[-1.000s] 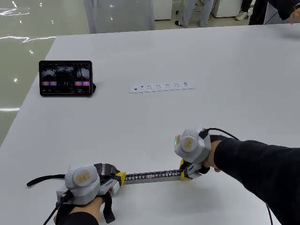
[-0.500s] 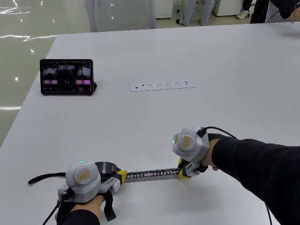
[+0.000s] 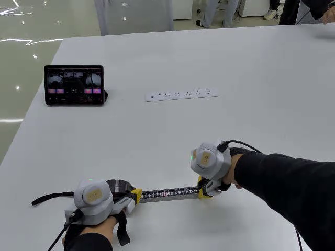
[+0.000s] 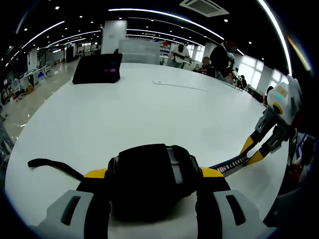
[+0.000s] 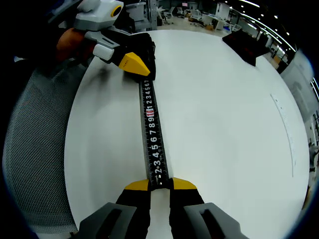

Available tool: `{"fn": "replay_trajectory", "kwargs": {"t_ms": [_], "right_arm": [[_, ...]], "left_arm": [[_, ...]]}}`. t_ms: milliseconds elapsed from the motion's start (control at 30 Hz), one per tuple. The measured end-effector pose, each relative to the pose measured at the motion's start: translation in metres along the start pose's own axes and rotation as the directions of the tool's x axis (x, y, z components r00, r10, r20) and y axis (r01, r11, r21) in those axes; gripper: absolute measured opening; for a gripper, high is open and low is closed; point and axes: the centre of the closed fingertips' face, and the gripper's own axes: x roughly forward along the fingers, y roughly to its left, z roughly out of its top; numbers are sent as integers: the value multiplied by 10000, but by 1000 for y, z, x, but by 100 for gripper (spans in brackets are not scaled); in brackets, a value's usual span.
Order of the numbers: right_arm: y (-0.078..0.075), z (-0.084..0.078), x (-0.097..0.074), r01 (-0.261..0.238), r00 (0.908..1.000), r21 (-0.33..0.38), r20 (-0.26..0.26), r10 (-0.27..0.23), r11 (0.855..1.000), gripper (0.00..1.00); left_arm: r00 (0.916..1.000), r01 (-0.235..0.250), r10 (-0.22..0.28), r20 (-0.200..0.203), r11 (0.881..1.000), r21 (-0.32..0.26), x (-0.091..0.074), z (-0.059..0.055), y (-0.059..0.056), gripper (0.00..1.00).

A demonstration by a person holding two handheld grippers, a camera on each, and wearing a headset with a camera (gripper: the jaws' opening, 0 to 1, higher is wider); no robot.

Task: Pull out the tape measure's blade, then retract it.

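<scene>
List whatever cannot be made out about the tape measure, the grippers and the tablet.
- Right gripper view: the end hook of the blade is hidden, pinched between the fingers of the right gripper.
- Head view: the tape measure case is largely covered by the left gripper.
- Head view: the tablet screen is too small to read.
- Head view: the blade numerals are too small to read.

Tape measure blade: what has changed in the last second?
The right tongs, shut on the blade, moved a little toward the left tongs, so less blade is out. The left tongs stayed shut on the case; tablet and power strip did not move.
</scene>
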Motion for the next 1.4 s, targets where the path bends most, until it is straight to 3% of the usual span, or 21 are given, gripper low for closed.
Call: {"fn": "replay_trajectory", "kwargs": {"t_ms": [1400], "right_arm": [[1, 10, 4, -21, 10000, 45, 35, 21, 10000, 10]], "left_arm": [[10000, 56, -56, 18, 9999, -119, 0, -1, 0, 66]]}}
